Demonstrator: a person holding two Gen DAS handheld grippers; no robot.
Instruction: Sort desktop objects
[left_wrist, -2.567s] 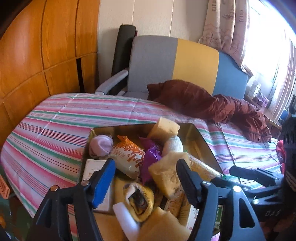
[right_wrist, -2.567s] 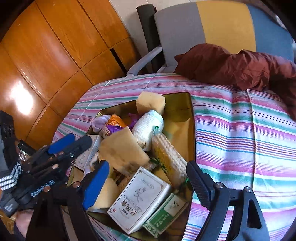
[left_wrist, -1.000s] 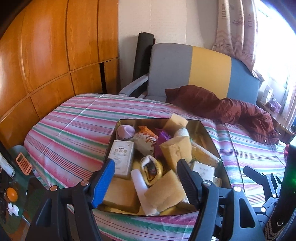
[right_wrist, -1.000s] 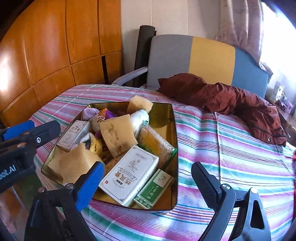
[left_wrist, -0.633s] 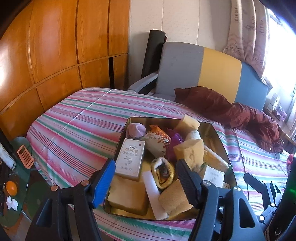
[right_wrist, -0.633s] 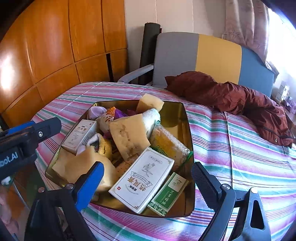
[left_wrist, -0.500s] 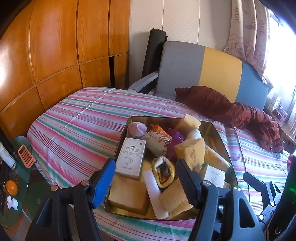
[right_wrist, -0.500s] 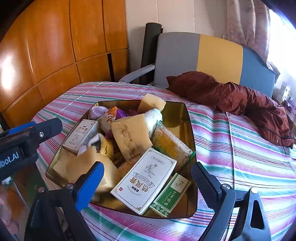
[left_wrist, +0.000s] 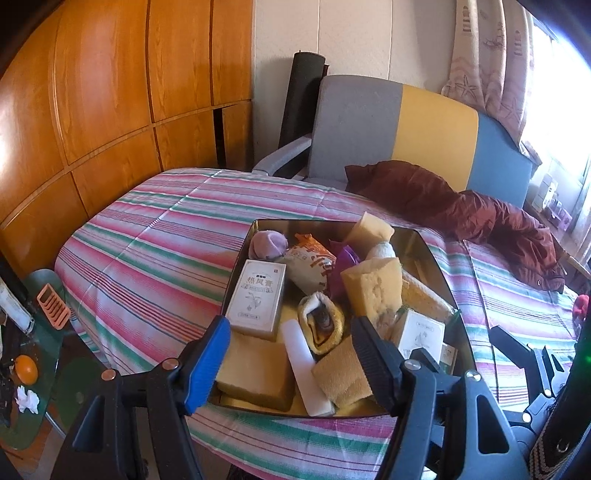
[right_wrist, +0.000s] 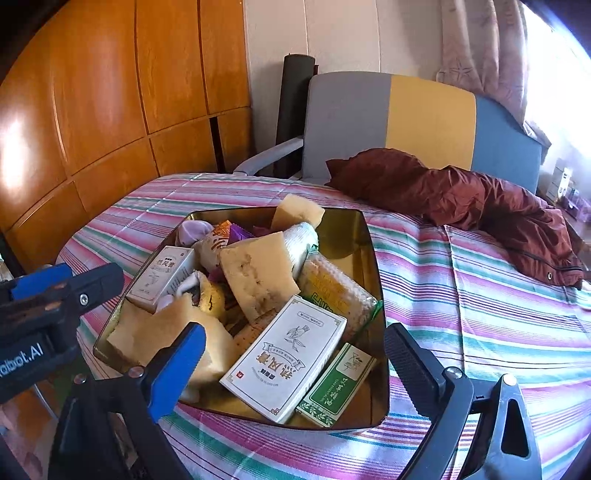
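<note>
Tray (left_wrist: 439, 258) farther off than before, beyond both released tools (left_wrist: 291, 354) (right_wrist: 291, 354), seemingly untouched.

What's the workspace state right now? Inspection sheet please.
Surface: striped cloth covers the table.
Job's things: gold tray piled with sponges, white boxes, a green box, snack packets.
Clutter: maroon jacket lies on the cloth beyond the tray.
Grippers: left gripper and right gripper both open, empty, short of the tray.
Cables: nothing seen.
Surroundings: chair, wood panelling, curtain.
</note>
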